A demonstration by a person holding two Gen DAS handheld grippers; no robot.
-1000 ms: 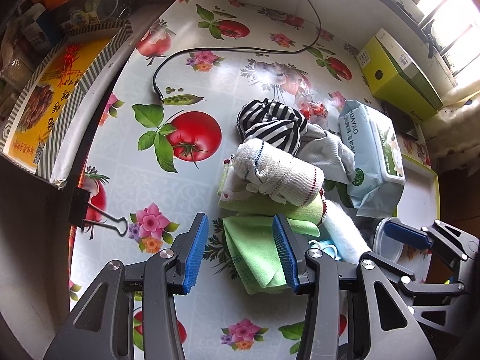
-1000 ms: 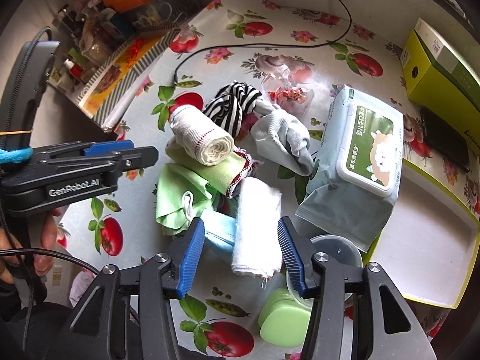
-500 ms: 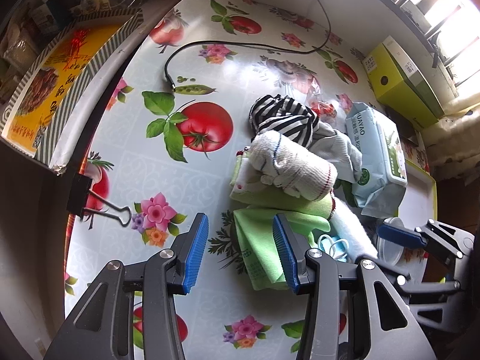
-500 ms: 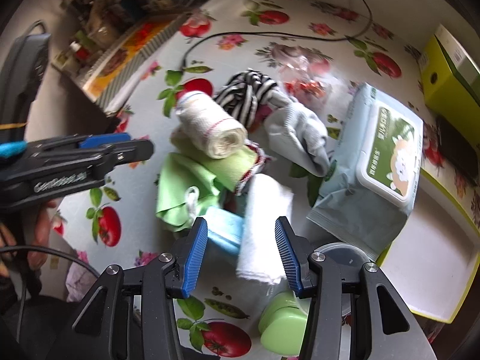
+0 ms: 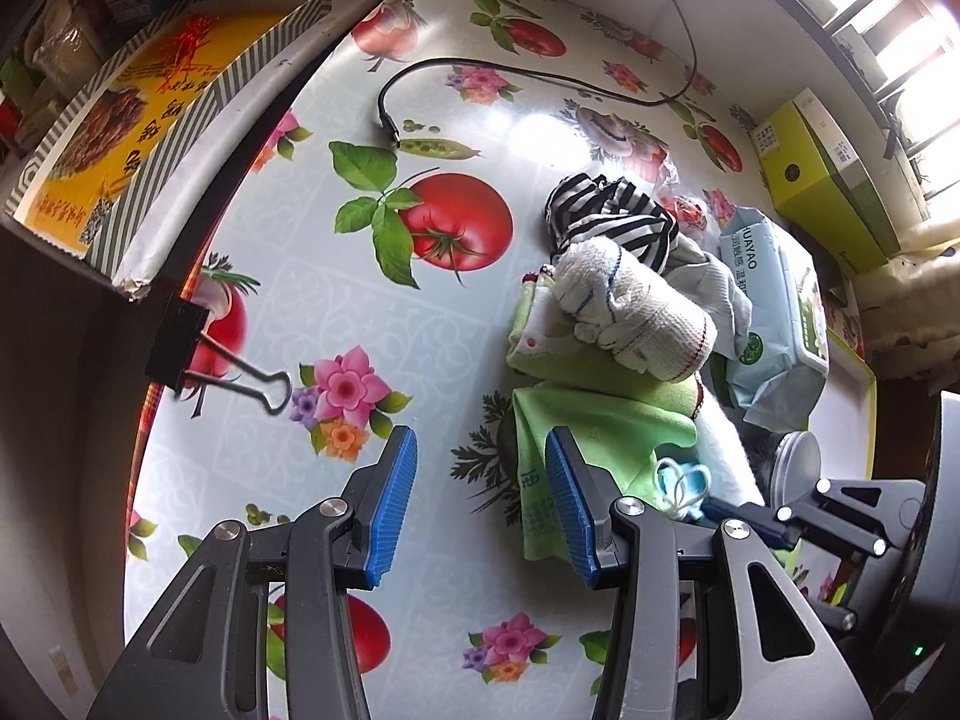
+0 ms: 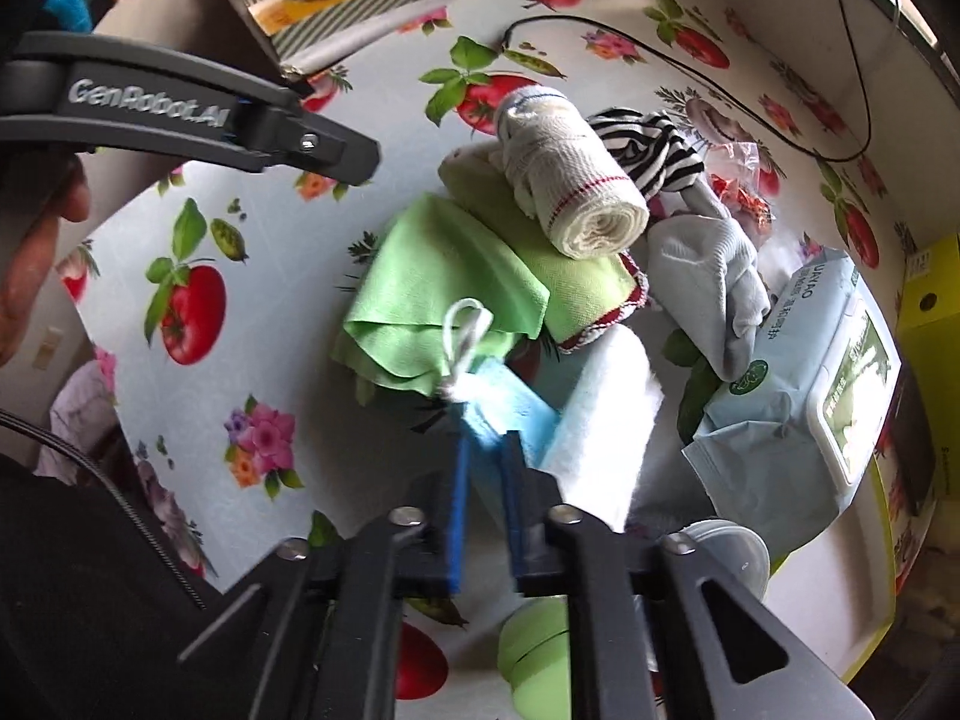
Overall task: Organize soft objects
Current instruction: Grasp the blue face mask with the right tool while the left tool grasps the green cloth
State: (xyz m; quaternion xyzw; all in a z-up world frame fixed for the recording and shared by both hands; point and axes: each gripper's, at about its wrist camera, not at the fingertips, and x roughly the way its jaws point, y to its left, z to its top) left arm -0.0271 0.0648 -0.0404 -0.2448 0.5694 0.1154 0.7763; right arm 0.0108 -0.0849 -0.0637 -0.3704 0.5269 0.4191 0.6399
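My right claw [image 6: 485, 468] points down at the heap of soft things on the bench [image 5: 336, 312], and its jaws are closing with the blue face mask [image 6: 510, 408] between the blue pads; the pads already seem to press its folded edge, and its white ear loop [image 6: 465, 330] lies curled on the cloth just ahead of the tips. Just right of the mask lies a white towel [image 6: 606, 420], touching it. Ahead of my right claw the light green cloth [image 6: 438, 294] spreads under a folded green towel [image 6: 576, 288], and a rolled white cloth [image 6: 576, 192] with red and blue stripes sits on top of that. Behind the roll are a striped black and white garment [image 6: 654, 144] and a grey sock [image 6: 714, 264], with a pack of wet wipes [image 6: 804, 396] to the right. My left claw [image 5: 474, 504] hangs wide apart and holds nothing; its right pad is just over the near edge of the light green cloth, the rest over bare bench.
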